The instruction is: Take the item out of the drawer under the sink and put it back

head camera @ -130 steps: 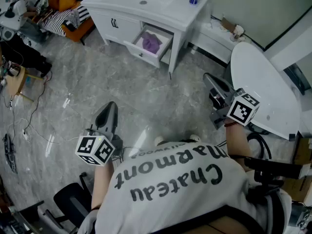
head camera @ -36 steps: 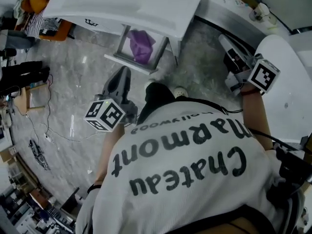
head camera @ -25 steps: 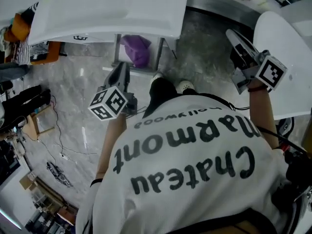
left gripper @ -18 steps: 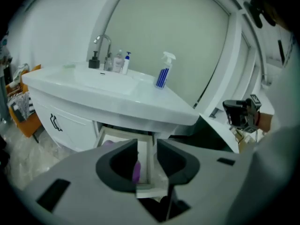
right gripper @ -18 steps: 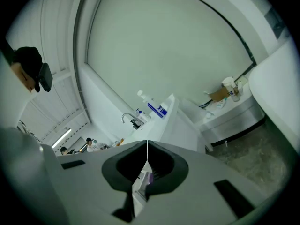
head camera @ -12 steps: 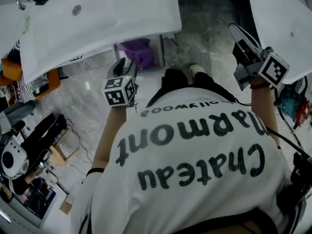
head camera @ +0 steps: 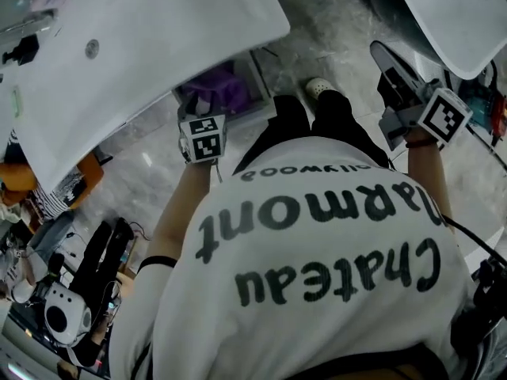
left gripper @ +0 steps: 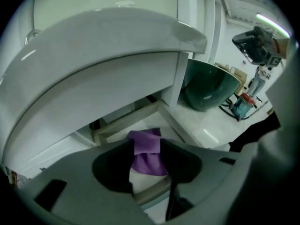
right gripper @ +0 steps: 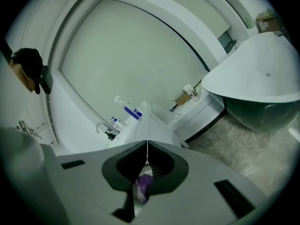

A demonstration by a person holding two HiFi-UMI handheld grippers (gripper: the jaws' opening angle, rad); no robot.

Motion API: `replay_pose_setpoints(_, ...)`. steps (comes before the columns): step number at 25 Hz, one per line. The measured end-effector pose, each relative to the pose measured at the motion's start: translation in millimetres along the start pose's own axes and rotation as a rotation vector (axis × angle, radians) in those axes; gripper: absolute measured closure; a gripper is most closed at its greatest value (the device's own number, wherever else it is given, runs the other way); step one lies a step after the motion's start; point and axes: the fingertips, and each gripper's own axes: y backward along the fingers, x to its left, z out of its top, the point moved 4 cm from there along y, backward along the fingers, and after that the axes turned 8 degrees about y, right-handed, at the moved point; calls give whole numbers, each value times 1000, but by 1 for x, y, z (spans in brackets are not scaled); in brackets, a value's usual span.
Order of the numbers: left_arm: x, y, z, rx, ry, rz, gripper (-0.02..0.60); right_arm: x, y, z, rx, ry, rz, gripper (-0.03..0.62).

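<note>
**A:** Where is the item?

**B:** The purple cloth (left gripper: 149, 154) lies bunched in the open drawer (left gripper: 123, 123) under the sink (head camera: 119, 62), near twelve o'clock in the head view.

**A:** And the tongs?

**B:** The left tongs (left gripper: 147, 146) point steeply down at it. Their jaws are wide, having just been opening. The cloth shows at twelve o'clock in the gap, but neither pad presses on it. The right tongs (right gripper: 146, 150) are closed tip to tip on nothing. They sit out at two o'clock in the head view, well apart from the drawer.

**A:** How will the cloth handle?

**B:** By its look it is light, soft and limp, with nothing to break. It will likely sag and trail once lifted, and a hanging corner could catch on the drawer's front rail.

**A:** So where should I take hold?

**B:** I'd take the raised fold on top of the heap. Pinch a thick bunch rather than one thin edge, which could slip out. Lift straight up until the tail clears the rim.
</note>
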Motion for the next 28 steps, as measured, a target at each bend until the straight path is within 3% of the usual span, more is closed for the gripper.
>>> replay_pose_setpoints(4,6,-25,-22,62,-76,-53,430,9,0,-30,10,-26,-52,582)
replay_pose_setpoints(11,9,-53,-29,145,-246,-61,430,13,2,-50,14,-76,-89,582)
replay_pose_setpoints(18,11,-84,-31,254,-284,-13,430,4,7,-64,50,-107,-137,582)
replay_pose_setpoints(24,-4,-99,-29,277,-346,-52,430,-3,8,-75,70,-167,-146,582)
replay_pose_setpoints(28,-15,-111,-28,297,-342,-74,430,-7,12,-78,92,-160,-147,582)
